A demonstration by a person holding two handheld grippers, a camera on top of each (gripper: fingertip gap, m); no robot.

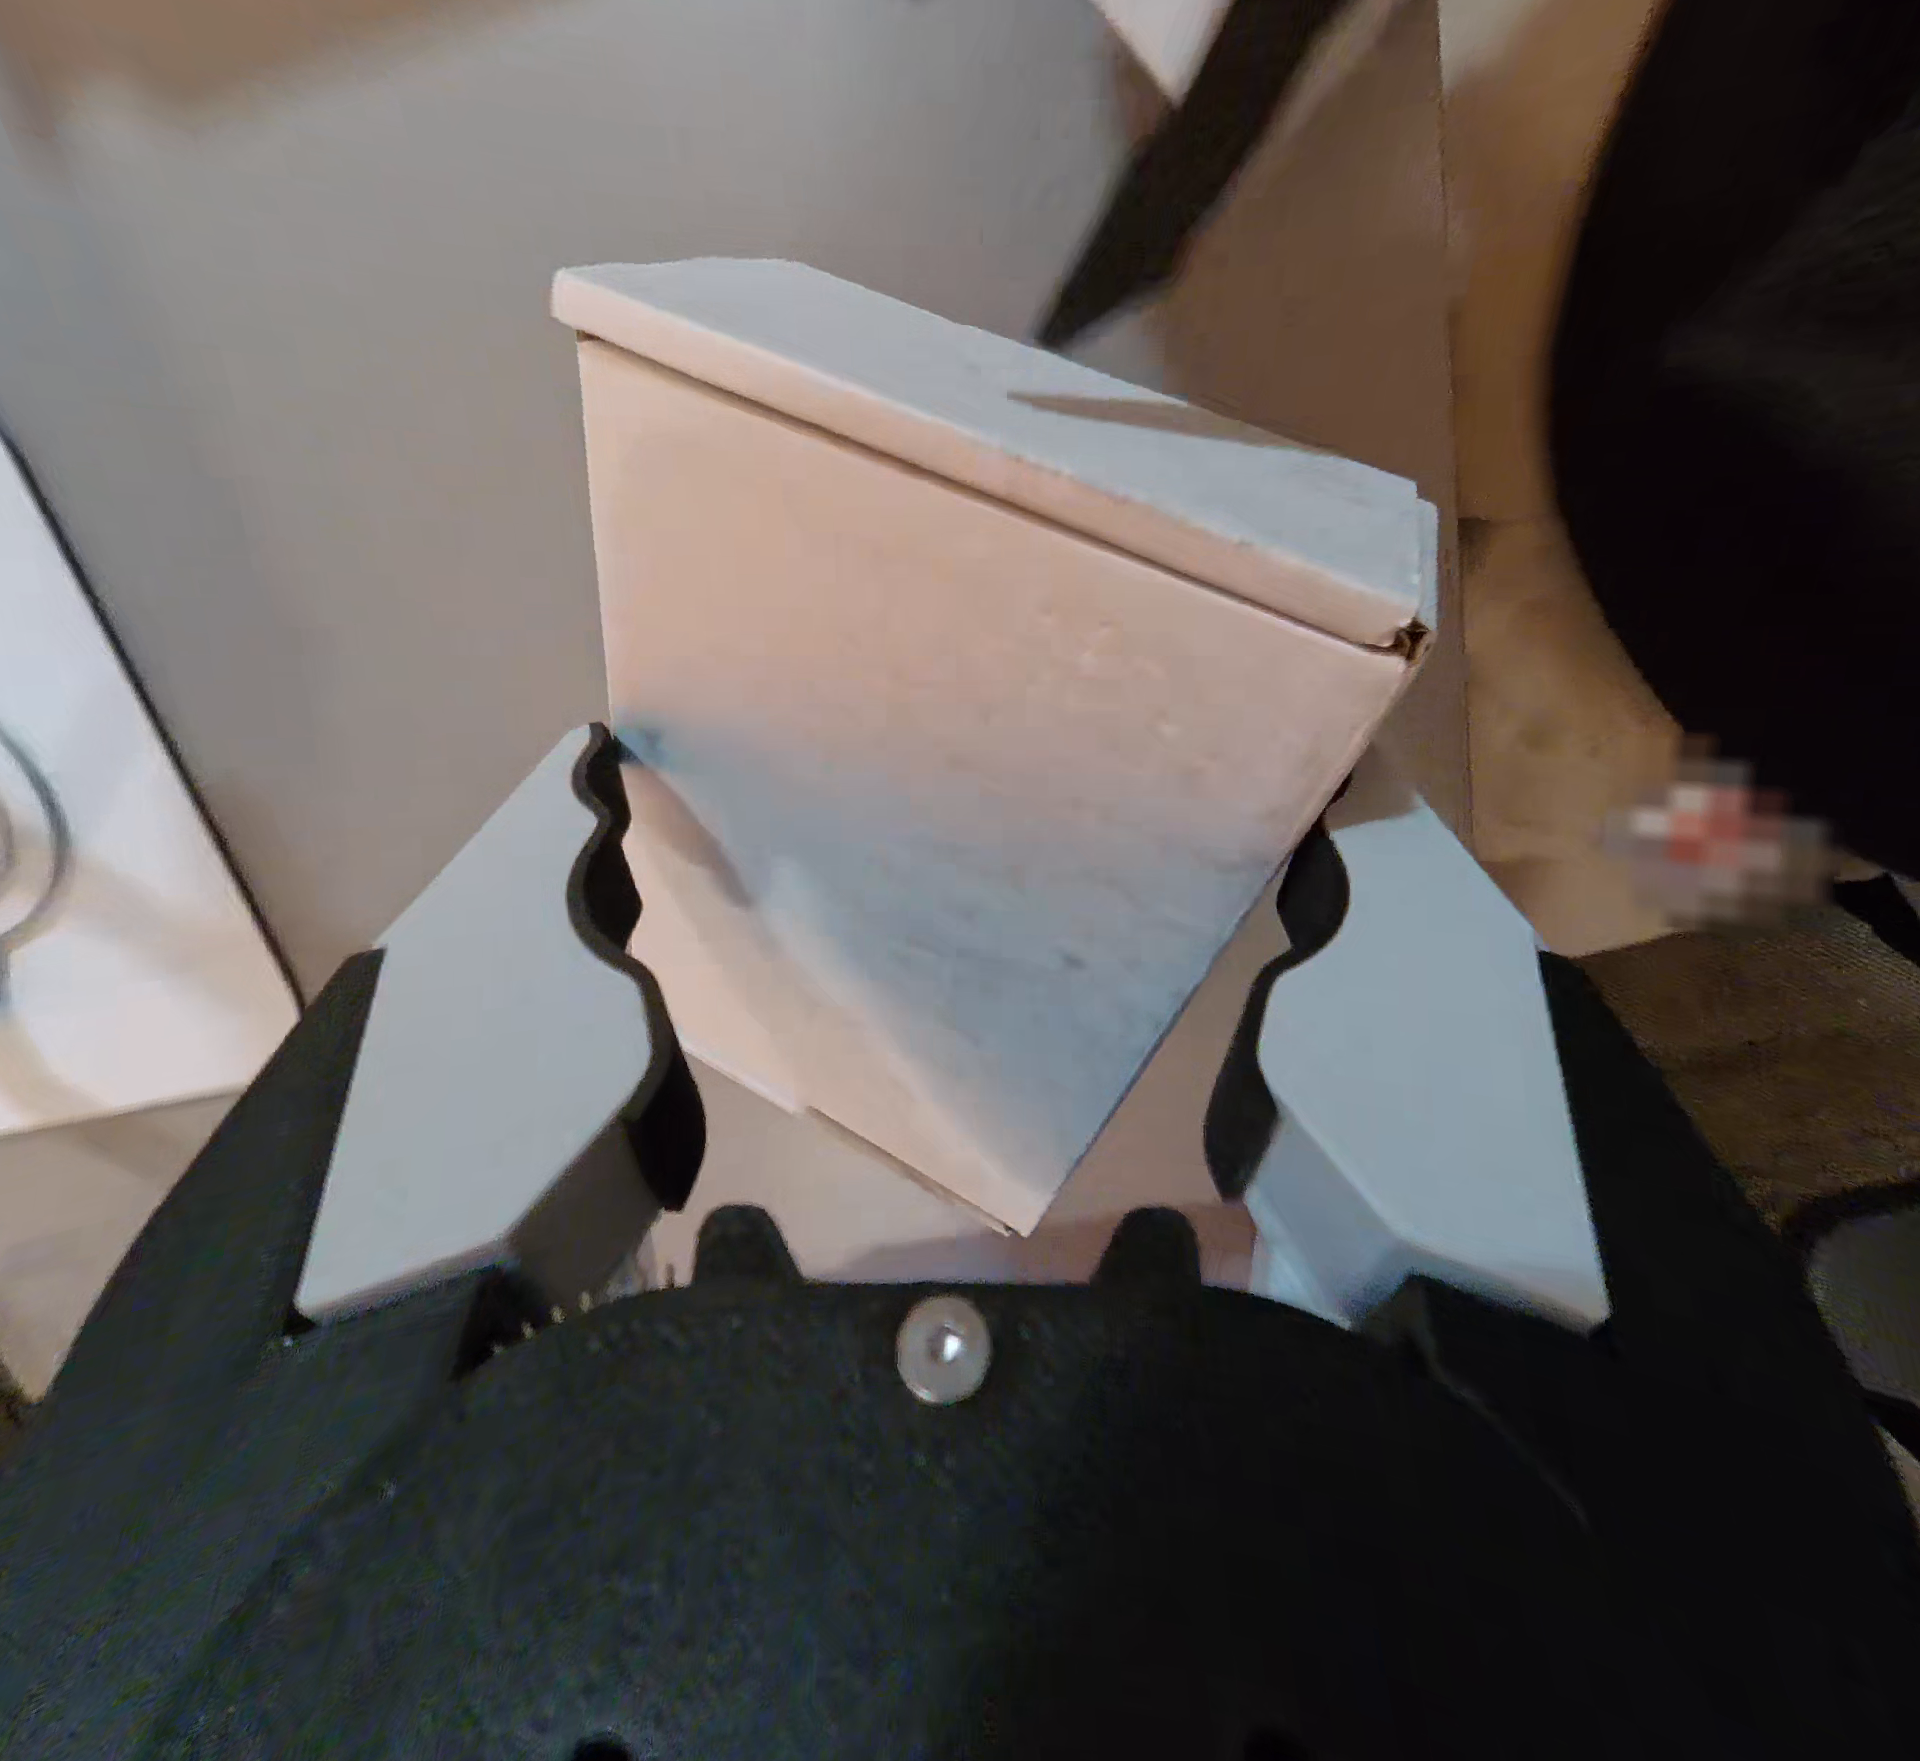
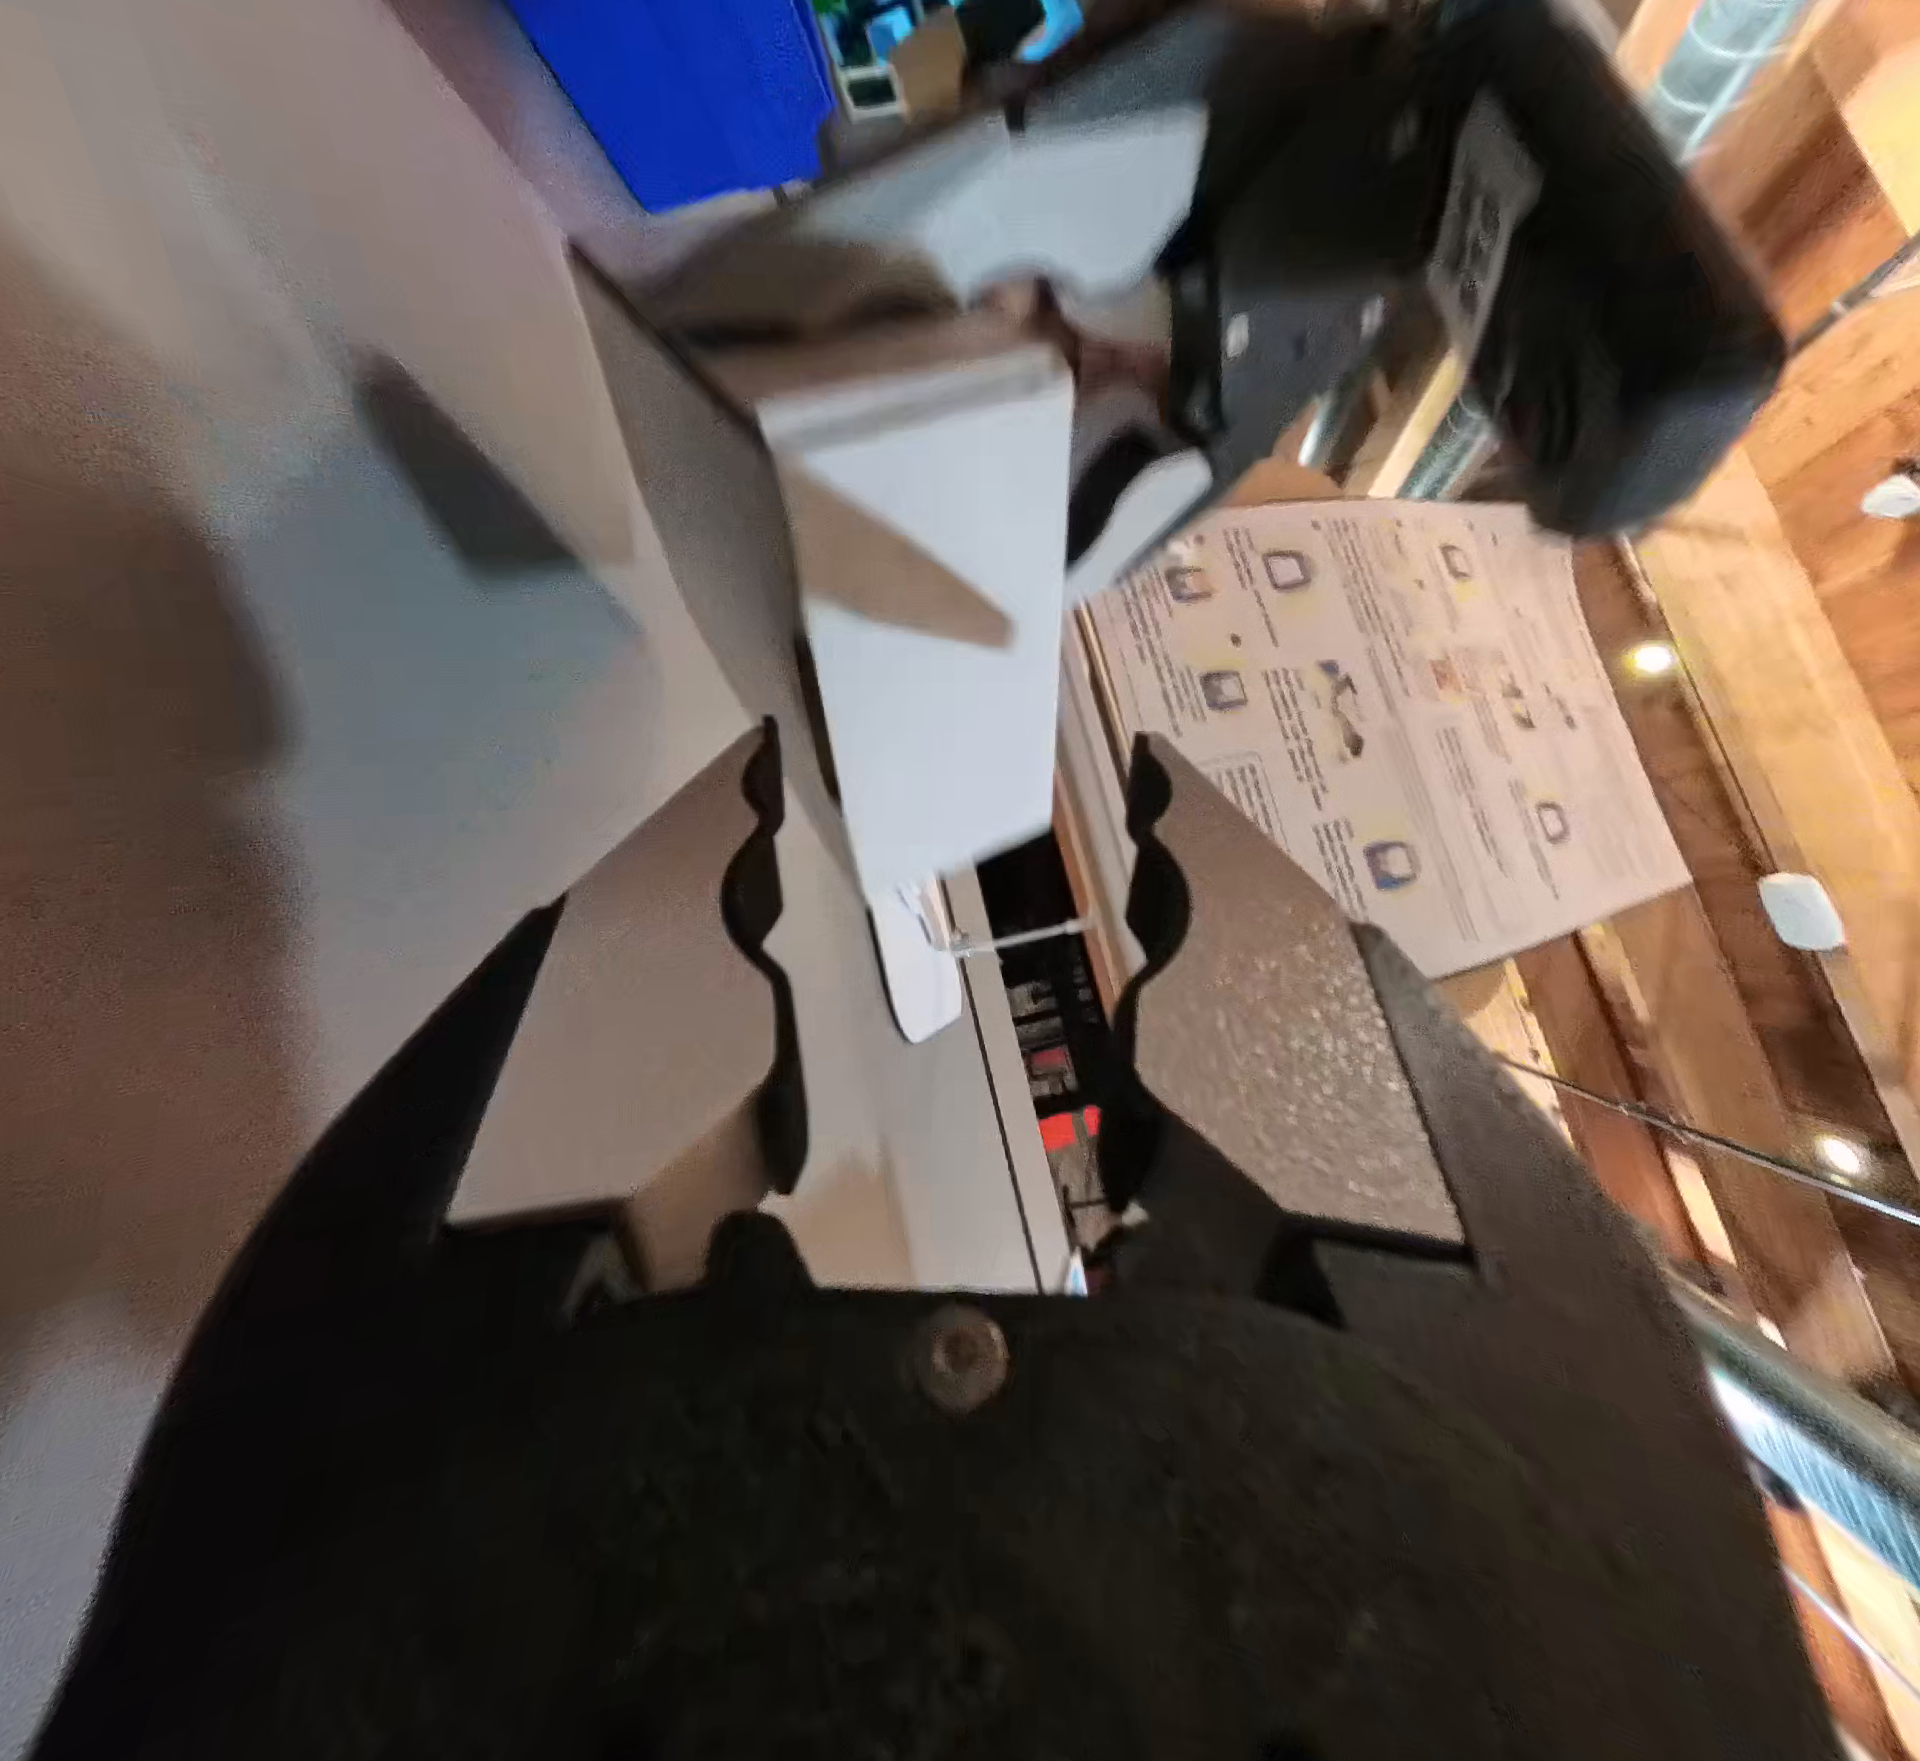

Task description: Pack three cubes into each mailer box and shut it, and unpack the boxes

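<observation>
A white mailer box [image 1: 935, 672] with its lid shut is tilted and held off the table. My left gripper [image 1: 966, 776] is shut on it, one finger on each side of its lower half. The right gripper [image 1: 1195, 49] shows blurred above and behind the box. In the right wrist view the same box [image 2: 935, 672] stands edge-on just past my right gripper [image 2: 956, 745], which is open; the box's lower end and tab lie between its fingertips without clear contact. The left gripper [image 2: 1455, 257] clamps the box's far end. No cubes are in view.
A light table surface [image 2: 312, 361] lies to the left. A printed sheet with pictures [image 2: 1403, 724] hangs to the right of the box. A blue bin [image 2: 644, 18] stands behind. A person's dark clothing [image 1: 1766, 361] fills the right of the left wrist view. The left gripper's tips are roughly 7 cm from the right gripper's.
</observation>
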